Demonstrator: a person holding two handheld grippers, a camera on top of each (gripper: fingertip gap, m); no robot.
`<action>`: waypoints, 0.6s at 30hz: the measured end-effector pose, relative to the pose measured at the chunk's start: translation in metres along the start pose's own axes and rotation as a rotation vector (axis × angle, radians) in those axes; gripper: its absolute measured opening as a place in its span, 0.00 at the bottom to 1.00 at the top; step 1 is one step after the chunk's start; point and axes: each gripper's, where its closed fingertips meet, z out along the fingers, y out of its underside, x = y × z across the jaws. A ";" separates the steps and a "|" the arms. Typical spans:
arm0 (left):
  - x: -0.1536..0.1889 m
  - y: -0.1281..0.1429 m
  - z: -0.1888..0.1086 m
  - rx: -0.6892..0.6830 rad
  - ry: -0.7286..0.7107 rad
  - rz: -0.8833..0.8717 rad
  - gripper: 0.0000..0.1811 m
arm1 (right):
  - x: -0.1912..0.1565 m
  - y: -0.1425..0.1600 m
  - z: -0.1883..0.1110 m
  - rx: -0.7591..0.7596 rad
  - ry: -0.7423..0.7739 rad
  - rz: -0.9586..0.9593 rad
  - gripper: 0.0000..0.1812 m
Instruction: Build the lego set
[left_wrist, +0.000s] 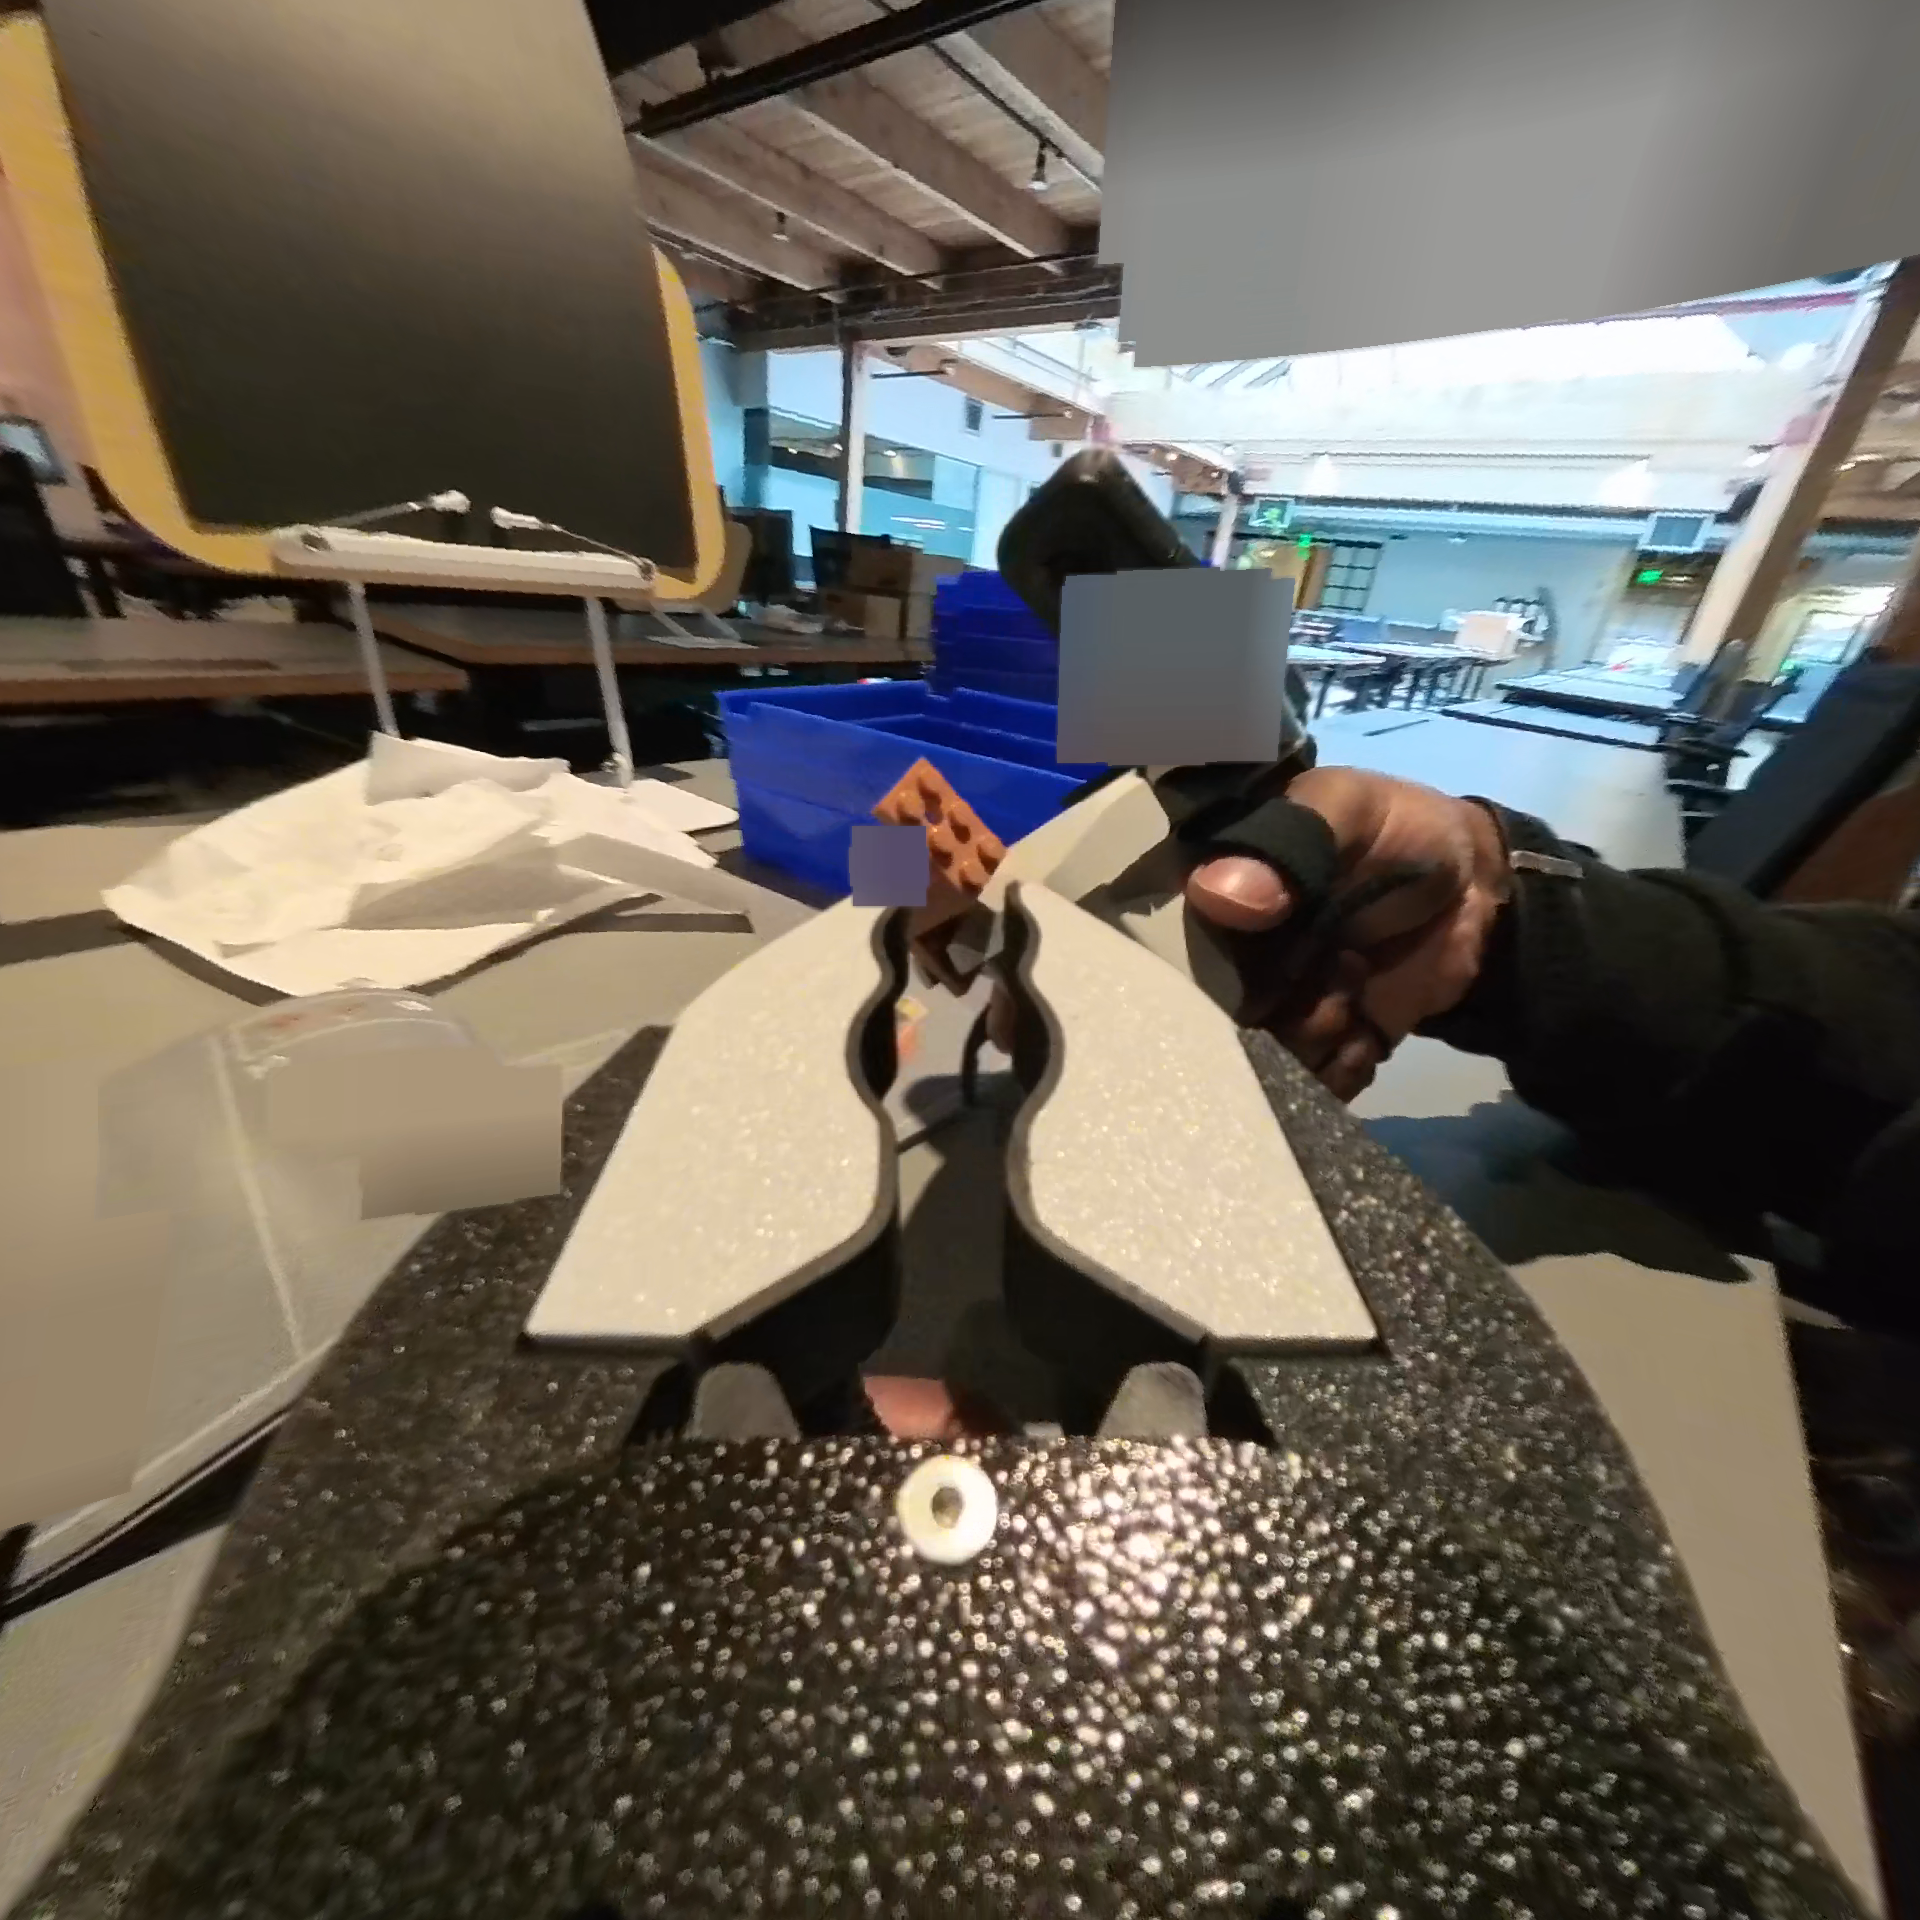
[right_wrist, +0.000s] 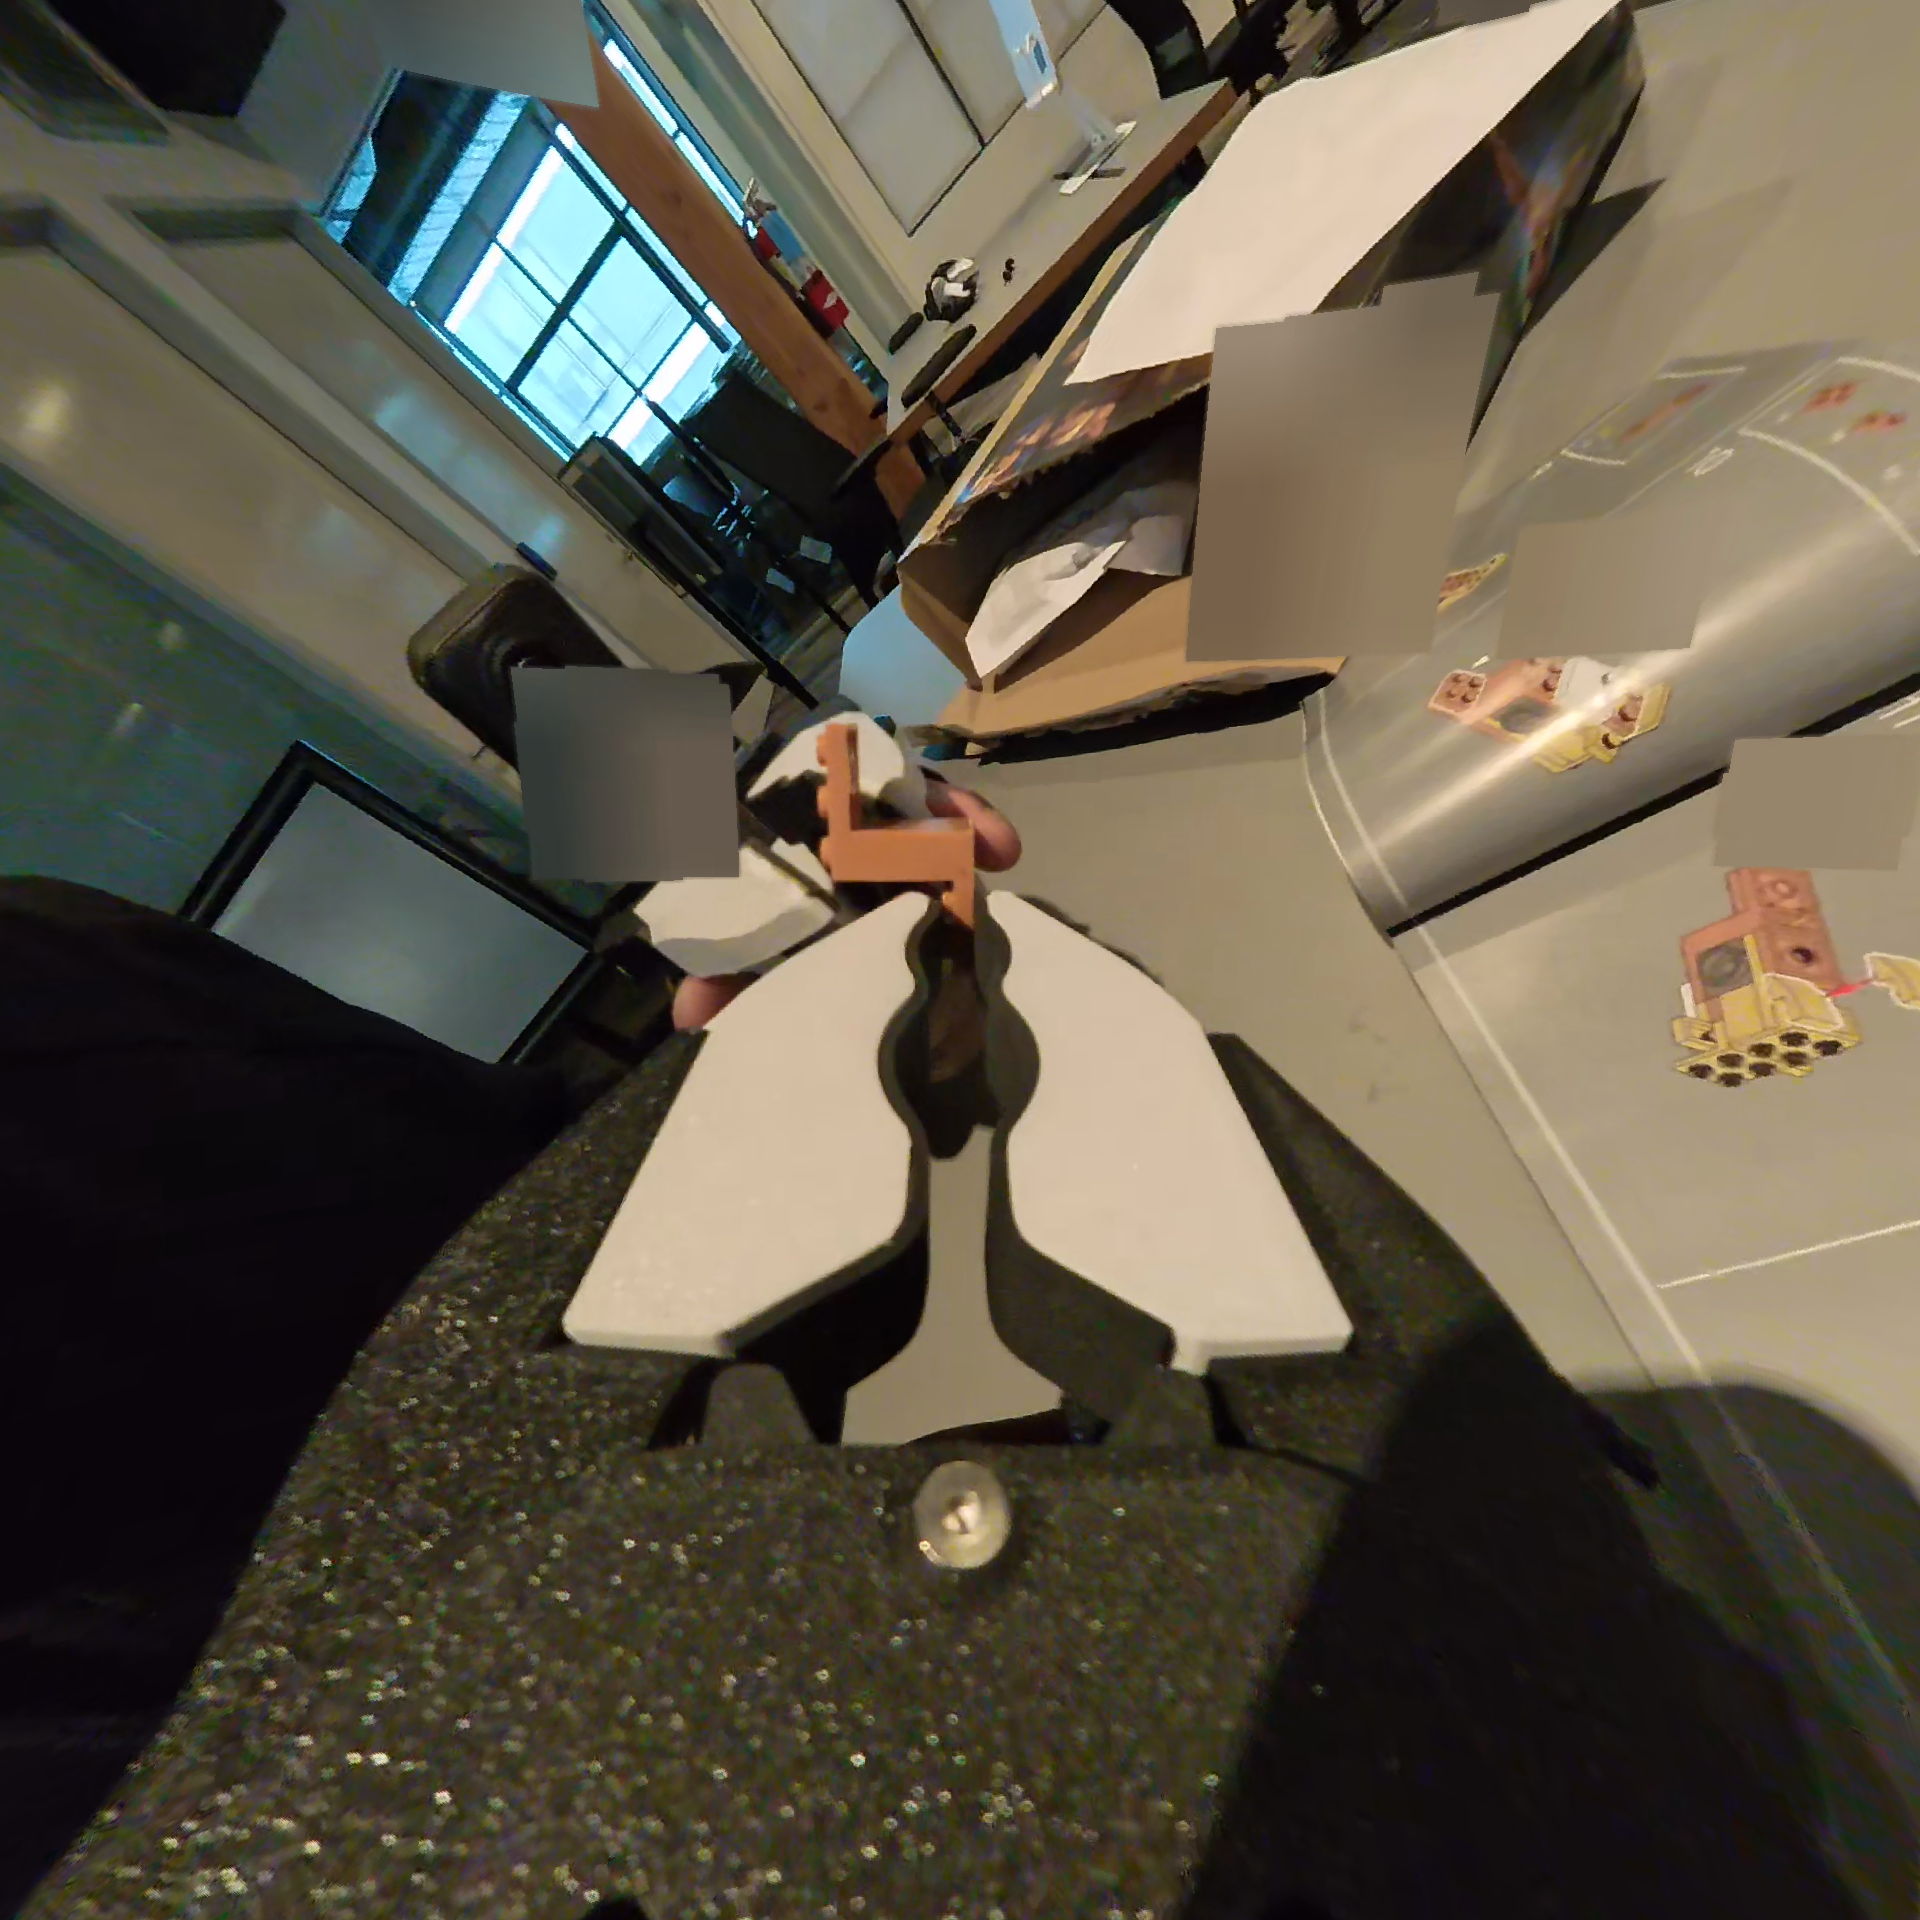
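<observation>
An orange-brown lego assembly (left_wrist: 940, 836) of thin plates with round holes hangs in the air above the grey table (left_wrist: 520, 966), between both grippers. My left gripper (left_wrist: 945, 916) is shut on its darker lower part. My right gripper, held by a hand (left_wrist: 1351, 914), reaches in from the right, and its fingers (left_wrist: 1091, 842) meet the plate. In the right wrist view the assembly (right_wrist: 894, 840) has a stepped shape. My right gripper (right_wrist: 951, 914) is shut on its near edge. The left gripper's white fingers (right_wrist: 727, 925) close on it from the far side.
Blue plastic bins (left_wrist: 831, 748) stand behind the assembly. Crumpled white paper (left_wrist: 416, 862) lies at the left under a dark screen on a stand (left_wrist: 364, 260). An open instruction booklet (right_wrist: 1662, 831) and an open cardboard box (right_wrist: 1081, 623) lie on the table. Both grippers' tips are close together, under 4 cm apart.
</observation>
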 end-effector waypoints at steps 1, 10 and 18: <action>0.001 0.001 0.001 -0.004 0.008 -0.010 0.10 | 0.000 0.001 0.001 -0.002 0.004 -0.007 0.02; 0.002 0.002 0.001 -0.026 -0.015 0.062 0.08 | 0.002 0.017 0.013 -0.097 0.137 -0.243 0.10; 0.007 -0.005 -0.011 -0.029 0.185 -0.259 0.08 | 0.003 0.029 0.001 -0.264 0.210 -0.596 0.27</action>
